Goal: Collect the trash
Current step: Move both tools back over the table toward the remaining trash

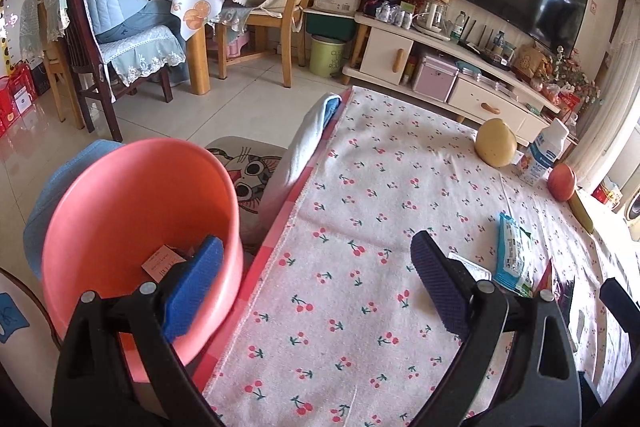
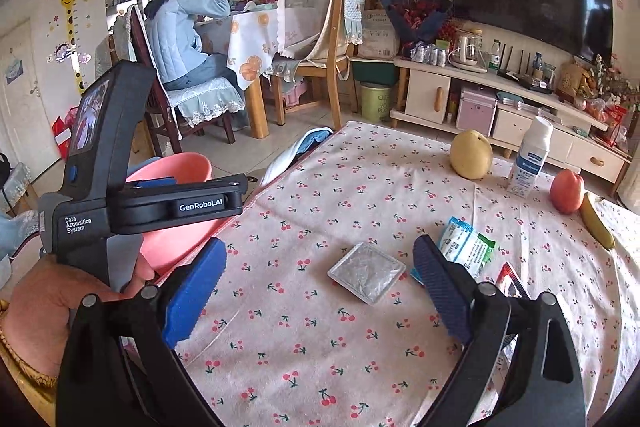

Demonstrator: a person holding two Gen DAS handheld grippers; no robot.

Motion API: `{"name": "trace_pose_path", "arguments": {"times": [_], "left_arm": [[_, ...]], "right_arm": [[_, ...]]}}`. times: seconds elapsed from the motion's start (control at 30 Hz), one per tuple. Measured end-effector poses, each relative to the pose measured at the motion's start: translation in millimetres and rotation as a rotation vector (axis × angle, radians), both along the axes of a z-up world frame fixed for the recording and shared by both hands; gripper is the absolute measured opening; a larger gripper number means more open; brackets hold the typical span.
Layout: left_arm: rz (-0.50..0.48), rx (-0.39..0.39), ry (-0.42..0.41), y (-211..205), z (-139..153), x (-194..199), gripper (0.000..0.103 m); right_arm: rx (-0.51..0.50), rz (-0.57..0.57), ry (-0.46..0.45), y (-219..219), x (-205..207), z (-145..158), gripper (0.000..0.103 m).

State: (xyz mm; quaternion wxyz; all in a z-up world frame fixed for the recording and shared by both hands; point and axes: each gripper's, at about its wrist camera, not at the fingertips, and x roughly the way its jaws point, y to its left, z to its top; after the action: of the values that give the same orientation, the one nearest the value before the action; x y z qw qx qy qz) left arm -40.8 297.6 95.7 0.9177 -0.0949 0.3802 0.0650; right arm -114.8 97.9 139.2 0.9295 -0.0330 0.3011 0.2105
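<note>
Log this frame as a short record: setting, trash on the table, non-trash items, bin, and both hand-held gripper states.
setting: table with cherry-print cloth
trash: silver foil packet; blue-green wrapper; red wrapper partly hidden
non-trash: pear, apple, banana, white bottle
bin: pink bucket beside the table, paper scrap inside
left hand-held gripper: open, empty
right hand-held gripper: open, empty, foil packet ahead

Your left hand-held gripper [image 2: 156, 187]: black housing, white print reading "GenRobot.AI" and "Data Acquisition System", a blue button on the side, a small lit screen on the back. Your right hand-held gripper [image 2: 320, 287]: black forked arms, round grey screws, blue ridged pads [image 2: 192, 291]. Your left hand [image 2: 52, 303] wears a beaded bracelet.
</note>
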Motion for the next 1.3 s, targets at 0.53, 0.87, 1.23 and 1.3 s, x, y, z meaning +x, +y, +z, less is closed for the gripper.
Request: {"name": "trace_pose_path", "arguments": {"times": [0.53, 0.87, 1.23, 1.3], "left_arm": [[-0.112, 0.099, 0.017, -72, -11, -7, 0.095], [-0.188, 0.125, 0.008, -116, -16, -8, 0.095], [-0.314, 0.058, -0.013, -159, -20, -11, 0.095], [-0.346, 0.041, -0.017, -165, -21, -10, 0.095]], "right_arm": [[0.055, -0.082, 0.017, -79, -9, -6, 0.094], [0.078, -0.136, 0.027, -123, -8, -8, 0.094], [0.158, -0.249, 0.033, -188, -3, -2, 0.094], [0.18, -0.284, 0.044, -204, 1, -2, 0.094]]}}
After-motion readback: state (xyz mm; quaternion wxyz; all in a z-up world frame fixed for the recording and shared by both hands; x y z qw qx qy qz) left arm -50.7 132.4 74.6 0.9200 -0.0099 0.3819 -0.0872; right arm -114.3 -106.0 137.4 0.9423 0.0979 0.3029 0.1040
